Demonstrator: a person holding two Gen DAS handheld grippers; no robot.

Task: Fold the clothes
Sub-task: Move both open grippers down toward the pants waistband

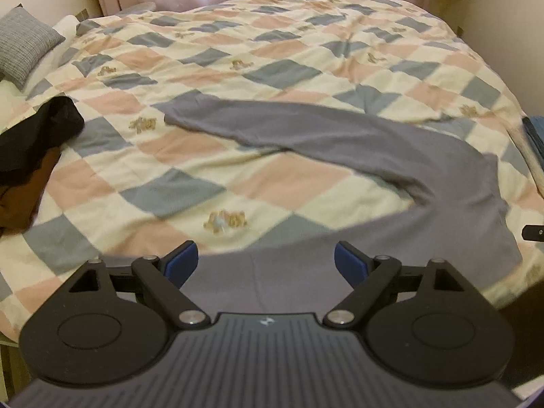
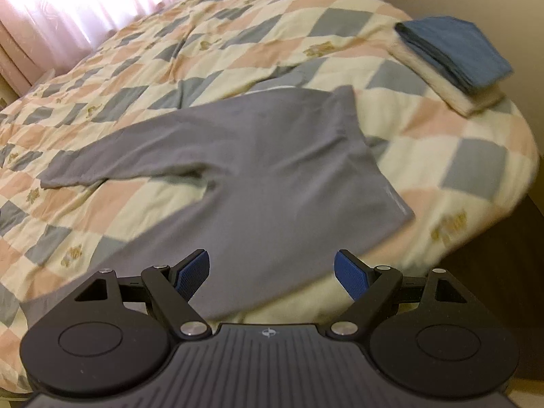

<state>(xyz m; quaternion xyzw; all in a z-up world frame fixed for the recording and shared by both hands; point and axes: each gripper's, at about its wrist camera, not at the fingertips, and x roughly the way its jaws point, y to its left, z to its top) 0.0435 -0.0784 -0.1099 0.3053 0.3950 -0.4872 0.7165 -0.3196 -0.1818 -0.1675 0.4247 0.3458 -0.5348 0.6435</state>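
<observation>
A grey long-sleeved shirt (image 1: 391, 156) lies spread on the checked quilt, one sleeve stretched out to the left. In the right wrist view the same shirt (image 2: 265, 170) lies flat with its hem toward me. My left gripper (image 1: 266, 260) is open above the shirt's near edge, nothing between its blue pads (image 1: 182, 261). My right gripper (image 2: 272, 273) is open too, hovering over the shirt's lower hem, empty. A tip of the right gripper (image 1: 533, 233) shows at the right edge of the left wrist view.
A checked quilt (image 1: 238, 68) covers the bed. Dark black and brown clothes (image 1: 30, 146) are heaped at the left edge. A folded blue garment (image 2: 455, 51) rests on a folded cream one (image 2: 476, 100) at the bed's right side. A grey pillow (image 1: 23, 44) lies far left; curtains behind.
</observation>
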